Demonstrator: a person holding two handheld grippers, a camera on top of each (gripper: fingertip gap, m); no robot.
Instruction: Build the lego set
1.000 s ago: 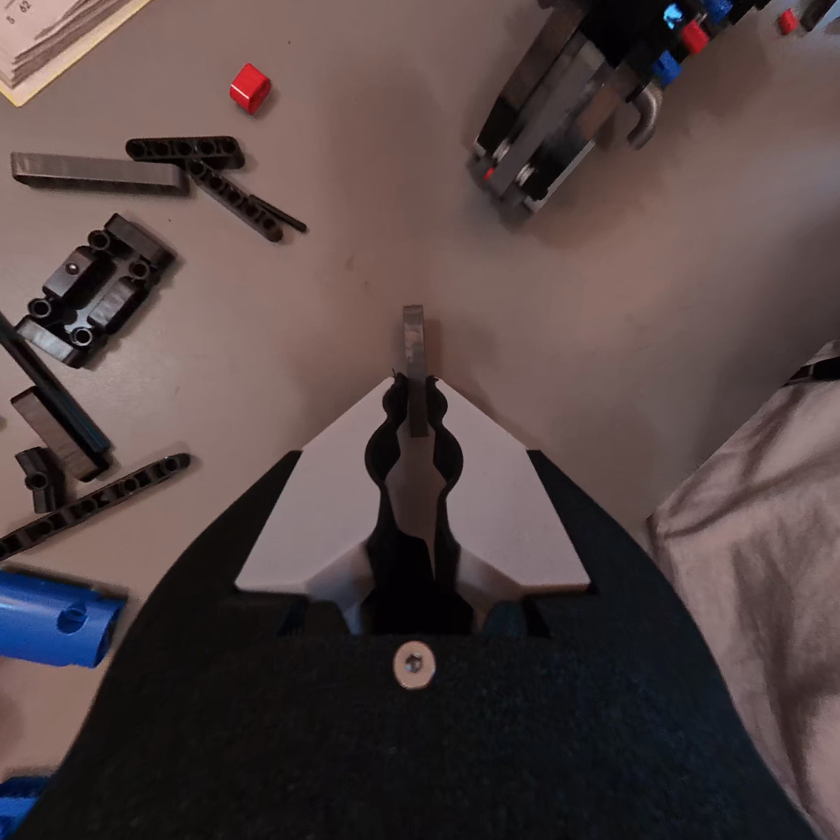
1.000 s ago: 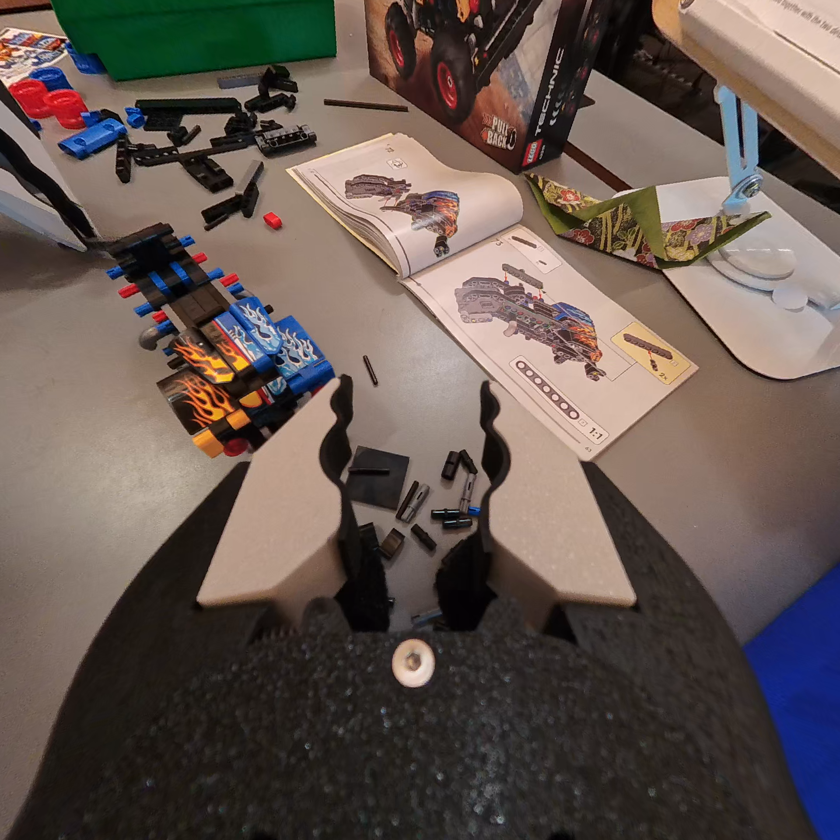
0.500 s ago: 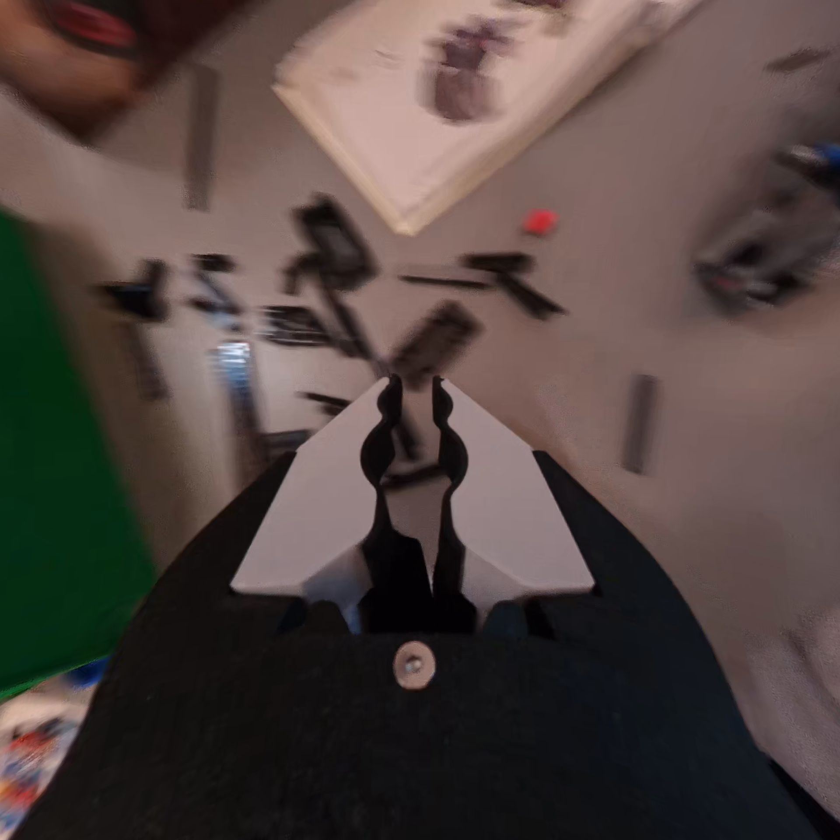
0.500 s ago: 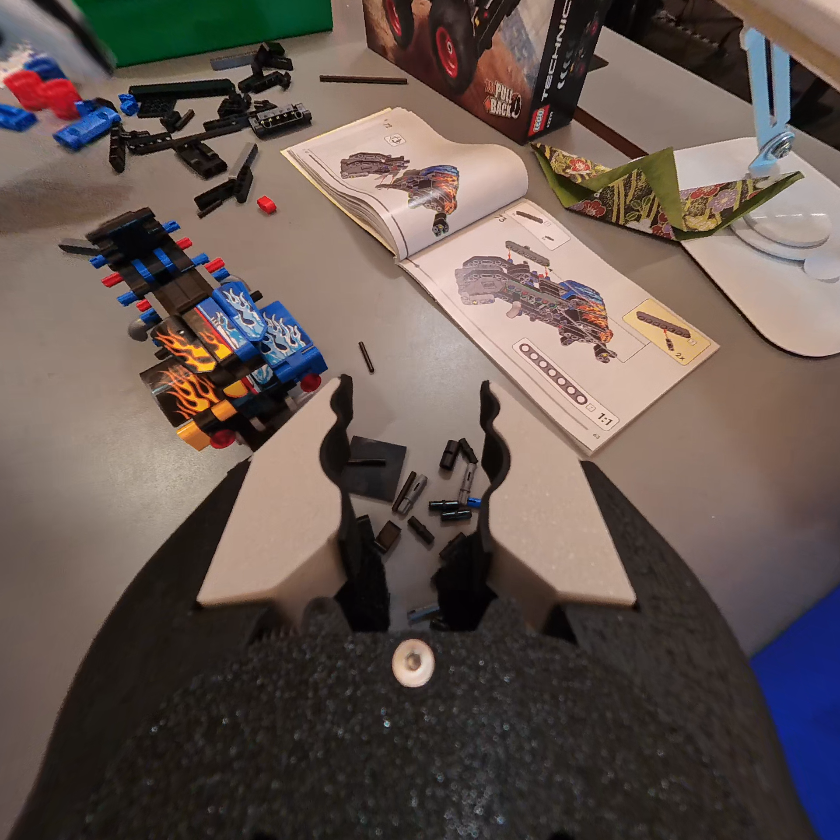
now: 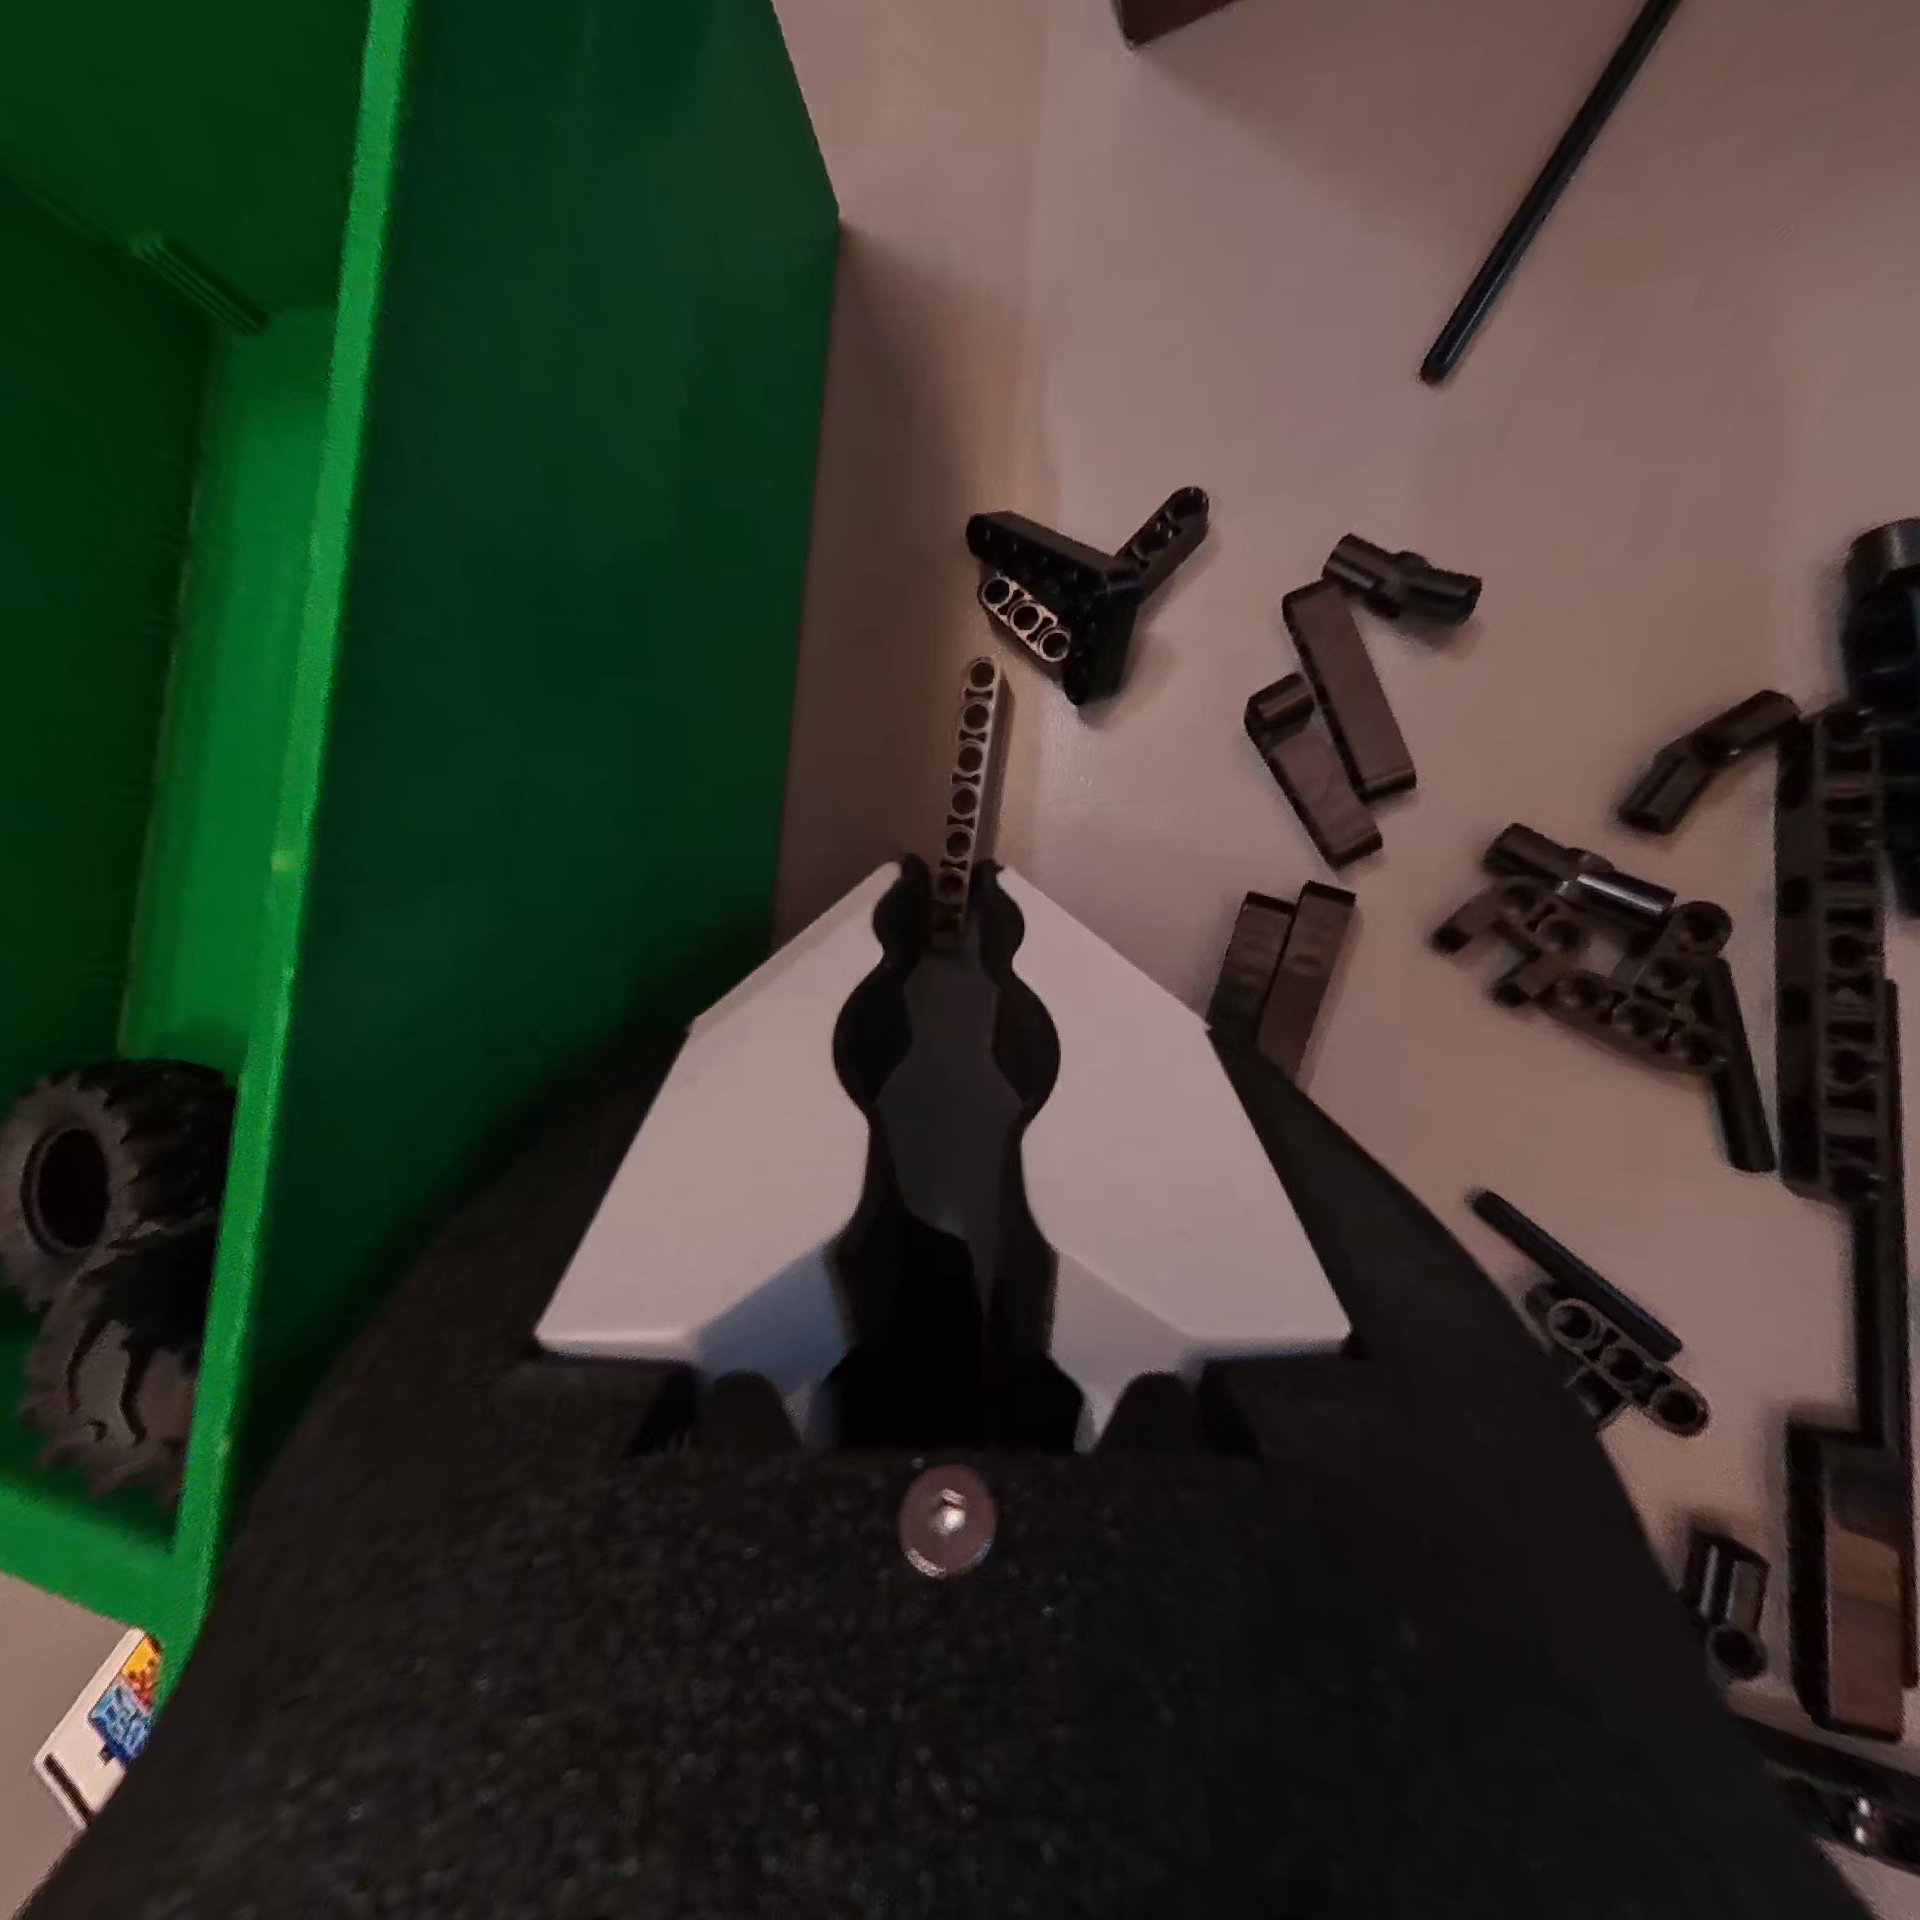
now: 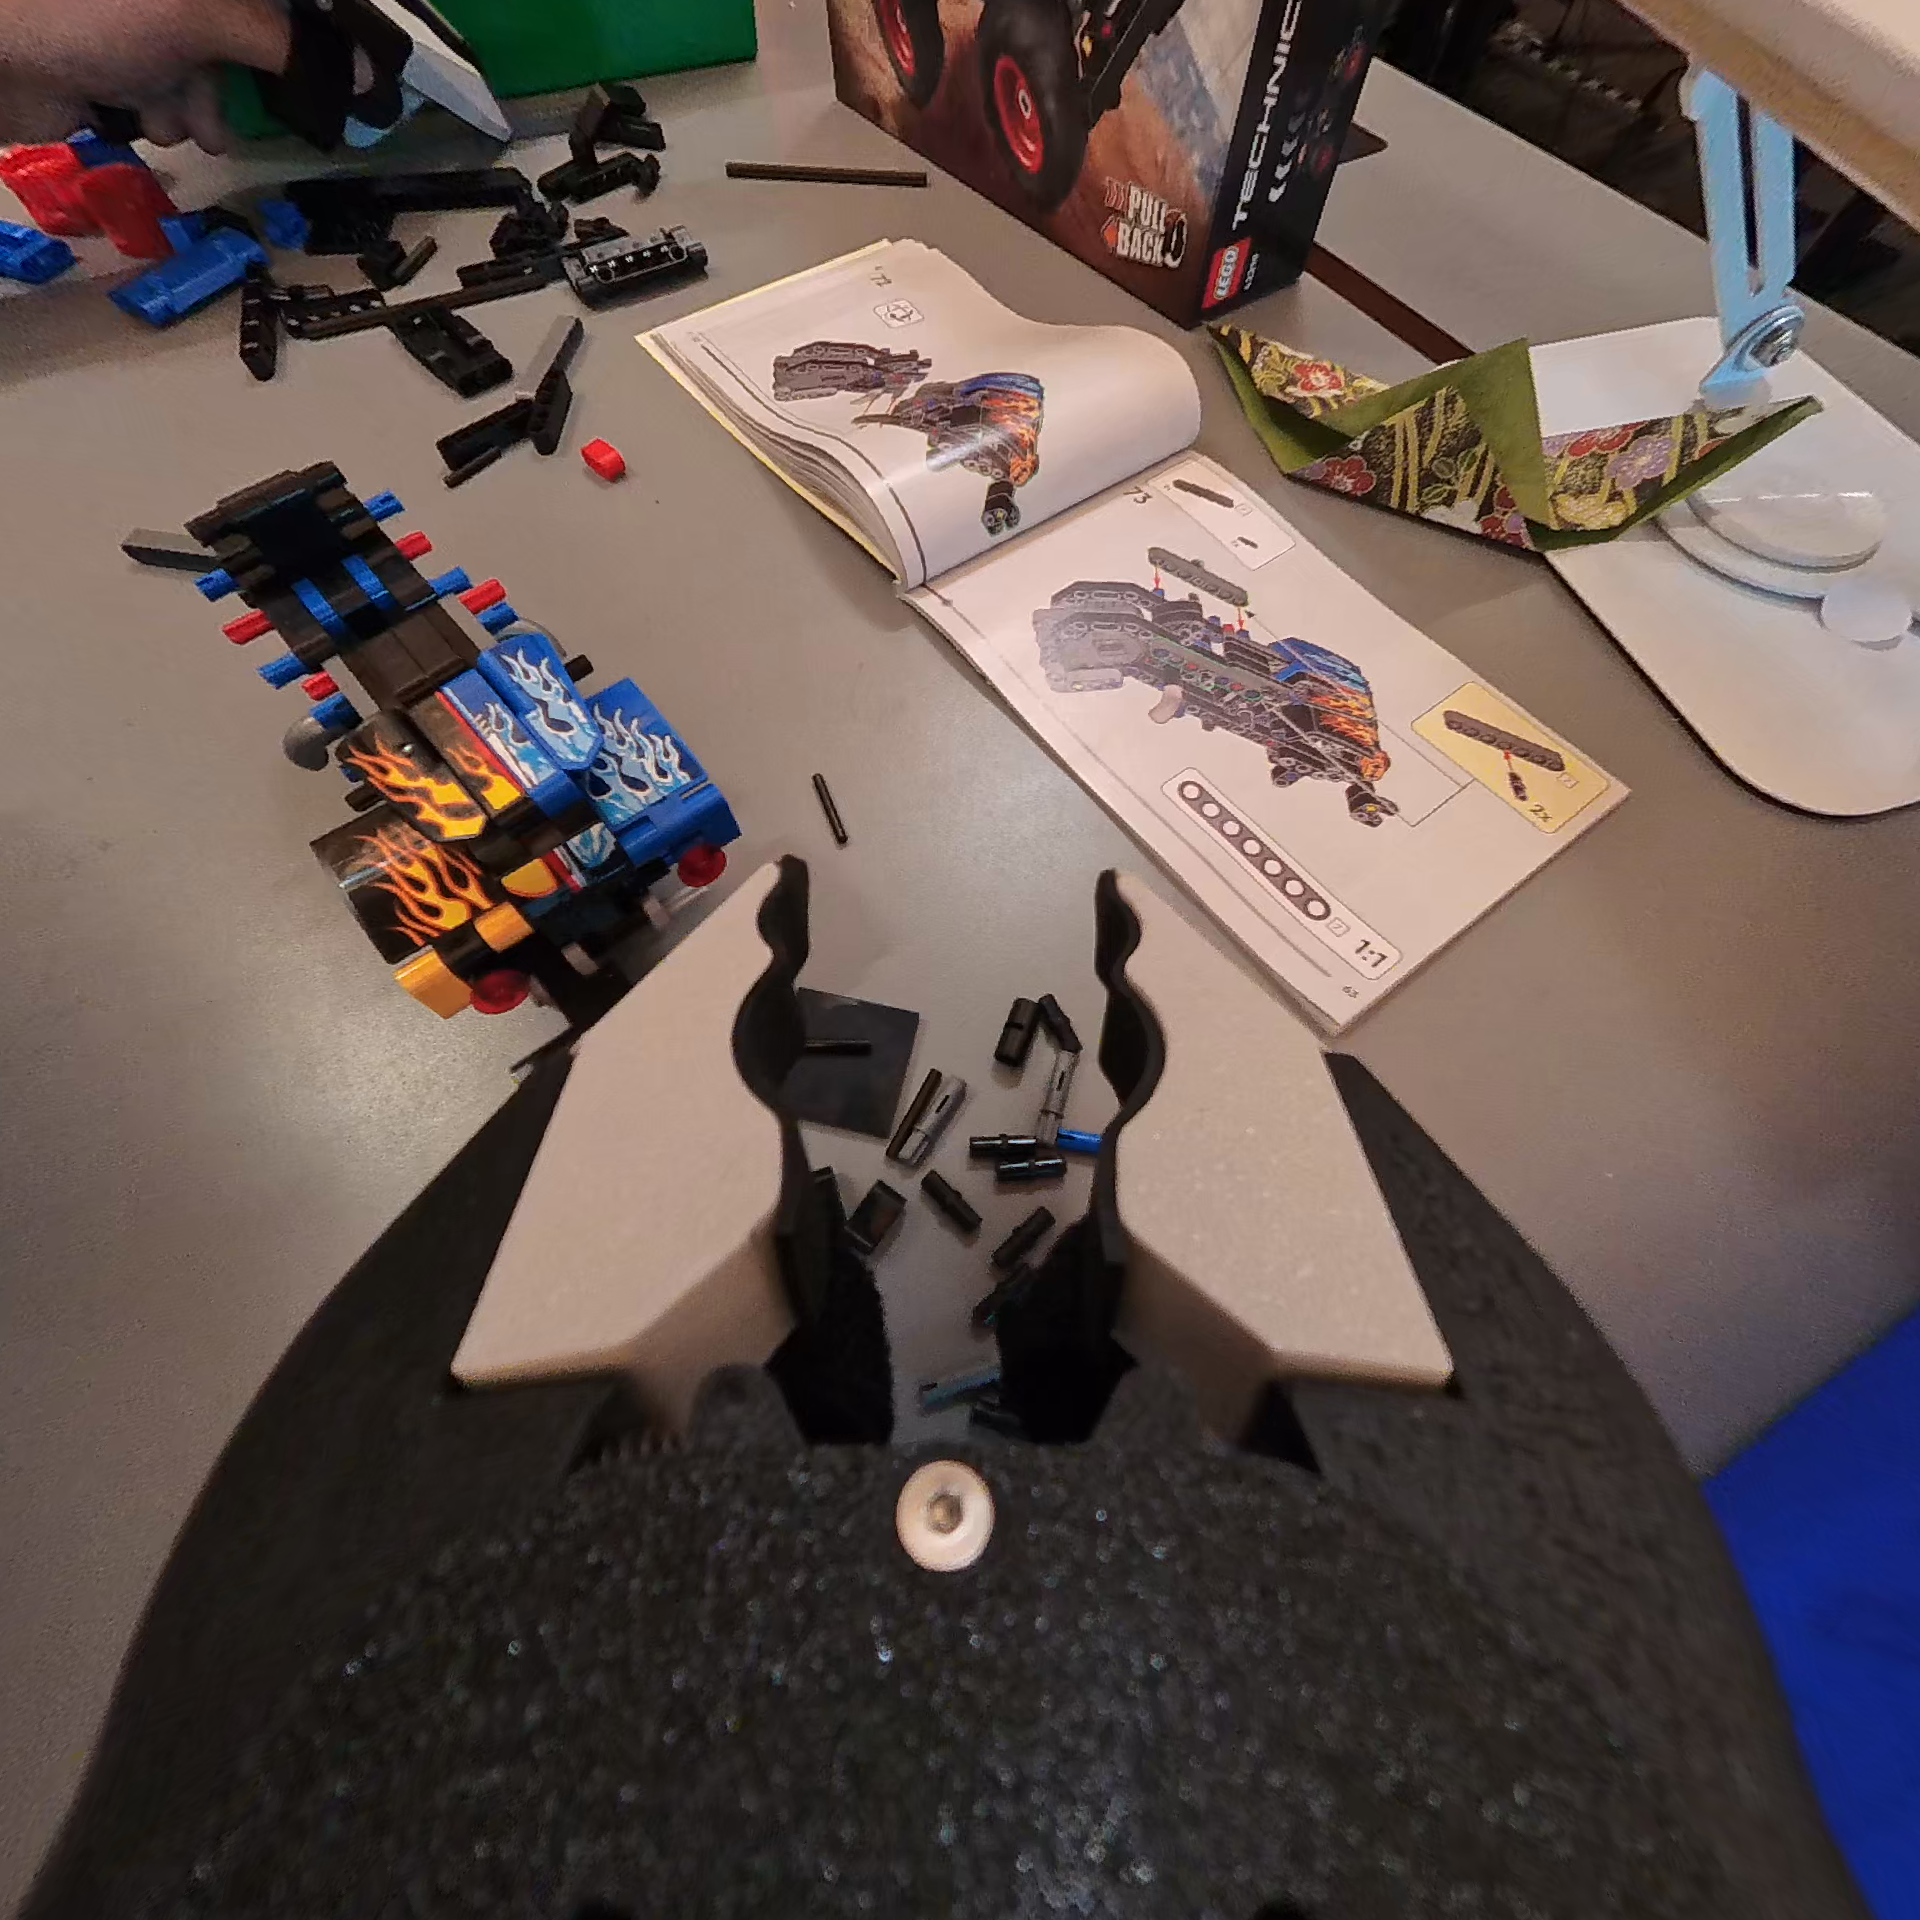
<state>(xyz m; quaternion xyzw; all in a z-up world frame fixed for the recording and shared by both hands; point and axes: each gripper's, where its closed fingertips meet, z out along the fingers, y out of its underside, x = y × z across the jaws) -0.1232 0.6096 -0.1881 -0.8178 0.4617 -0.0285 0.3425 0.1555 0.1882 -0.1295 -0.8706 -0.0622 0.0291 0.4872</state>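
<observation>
We count two grippers. Our left gripper (image 5: 951, 873) is clamped on one thin black holed lego beam (image 5: 968, 774), beside the green plastic bin (image 5: 582, 520) holding two black rubber tyres (image 5: 94, 1226); a second ago it pinched a grey piece near the model, half a second ago it was empty and blurred. Our right gripper (image 6: 940, 883) has its jaws apart, unchanged, above small black pins (image 6: 1013, 1153). One partly built flame-decorated lego truck (image 6: 457, 727) sits left, one open instruction booklet (image 6: 1091, 623) right, one lego box (image 6: 1091, 125) far.
</observation>
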